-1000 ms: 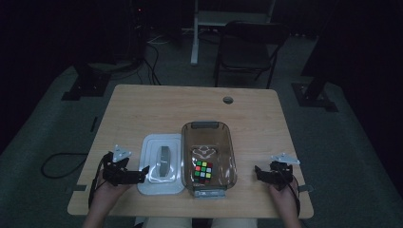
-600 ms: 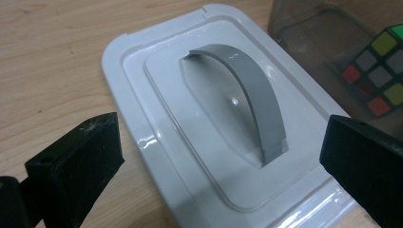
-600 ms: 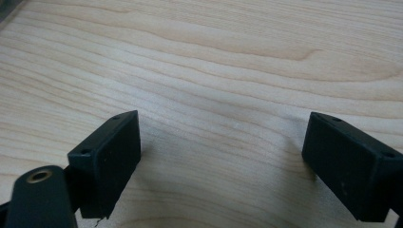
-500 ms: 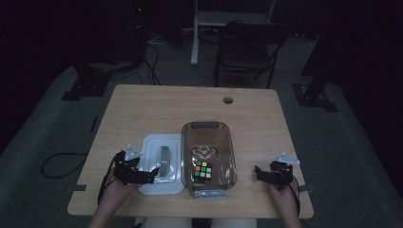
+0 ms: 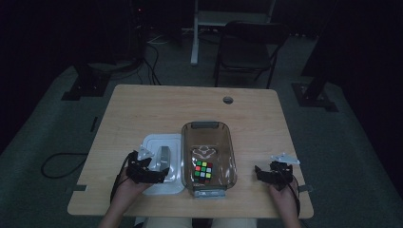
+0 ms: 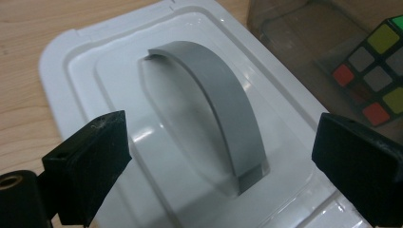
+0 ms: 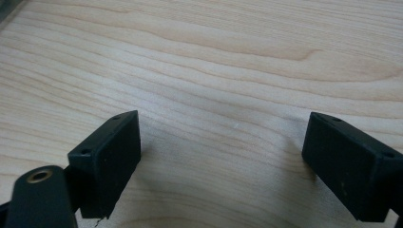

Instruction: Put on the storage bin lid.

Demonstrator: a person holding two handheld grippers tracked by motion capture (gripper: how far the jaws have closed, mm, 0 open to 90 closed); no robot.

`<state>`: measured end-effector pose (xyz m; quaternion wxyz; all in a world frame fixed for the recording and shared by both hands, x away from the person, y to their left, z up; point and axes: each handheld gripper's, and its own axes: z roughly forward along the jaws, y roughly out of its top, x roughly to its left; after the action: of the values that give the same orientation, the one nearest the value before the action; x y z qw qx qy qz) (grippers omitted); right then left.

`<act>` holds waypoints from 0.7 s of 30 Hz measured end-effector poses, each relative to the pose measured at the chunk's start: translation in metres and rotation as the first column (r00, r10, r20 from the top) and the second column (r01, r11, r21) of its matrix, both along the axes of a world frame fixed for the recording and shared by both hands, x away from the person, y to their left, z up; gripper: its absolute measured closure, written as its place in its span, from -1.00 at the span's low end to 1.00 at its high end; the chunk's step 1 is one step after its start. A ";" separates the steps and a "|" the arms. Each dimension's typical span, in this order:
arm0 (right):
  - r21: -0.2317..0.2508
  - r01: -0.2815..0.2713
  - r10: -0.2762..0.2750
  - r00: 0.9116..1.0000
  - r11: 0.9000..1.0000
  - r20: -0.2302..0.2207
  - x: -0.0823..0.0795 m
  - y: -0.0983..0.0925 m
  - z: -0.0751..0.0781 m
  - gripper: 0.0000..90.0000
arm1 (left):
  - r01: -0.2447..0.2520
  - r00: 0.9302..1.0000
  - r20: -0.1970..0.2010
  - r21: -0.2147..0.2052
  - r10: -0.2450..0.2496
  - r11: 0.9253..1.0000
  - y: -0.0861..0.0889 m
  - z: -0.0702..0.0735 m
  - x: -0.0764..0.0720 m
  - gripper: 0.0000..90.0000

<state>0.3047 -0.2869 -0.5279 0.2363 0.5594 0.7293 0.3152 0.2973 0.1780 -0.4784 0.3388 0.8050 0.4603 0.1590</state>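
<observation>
Since the earlier frame, the left gripper (image 5: 159, 175) has come over the white plastic lid (image 6: 190, 123), jaws spread but just closing around its grey arched handle (image 6: 218, 114). Beside it, the clear brown rectangular tub (image 5: 209, 156) holds a multicoloured puzzle cube (image 5: 203, 169). Right gripper (image 5: 260, 172) rests spread on the bare wooden table (image 7: 237, 61).

On the table (image 5: 142, 109), the lid (image 5: 161, 166) lies flat just left of the box (image 5: 209, 159), the two side by side near the front edge. A cube (image 5: 203, 169) sits in the box, toward its near end. The left gripper (image 5: 161, 173) is over the lid's near part, its jaws either side of the handle (image 6: 214, 114). The right gripper (image 5: 260, 172) rests on bare table, right of the box and apart from it.
</observation>
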 end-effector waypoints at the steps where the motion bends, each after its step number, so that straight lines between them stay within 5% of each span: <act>1: 0.000 0.000 0.000 1.000 1.000 0.000 0.000 0.000 0.000 -0.72 | -0.001 1.000 0.001 0.001 0.001 1.000 -0.001 -0.001 0.001 -0.86; 6: 0.000 0.000 0.000 1.000 1.000 0.000 0.000 0.000 0.000 -0.72 | -0.008 1.000 0.014 -0.011 0.008 1.000 -0.006 -0.006 0.007 -0.65; 11: 0.000 0.000 0.000 1.000 1.000 0.000 0.000 0.000 0.000 -0.72 | -0.019 1.000 0.005 0.008 0.019 1.000 -0.012 -0.013 0.013 -0.63; 15: 0.000 0.000 0.000 1.000 1.000 0.000 0.000 0.000 0.000 -0.72 | -0.016 1.000 0.017 0.043 0.015 0.999 -0.014 -0.017 0.015 -0.40; 21: -0.001 0.000 0.000 1.000 1.000 0.000 0.000 0.000 0.000 -0.72 | 0.008 1.000 -0.009 0.033 -0.008 0.999 -0.013 -0.023 0.018 -0.03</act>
<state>0.3046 -0.2868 -0.5278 0.2364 0.5591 0.7297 0.3148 0.3152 0.1651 -0.5019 0.3241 0.8131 0.4558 0.1616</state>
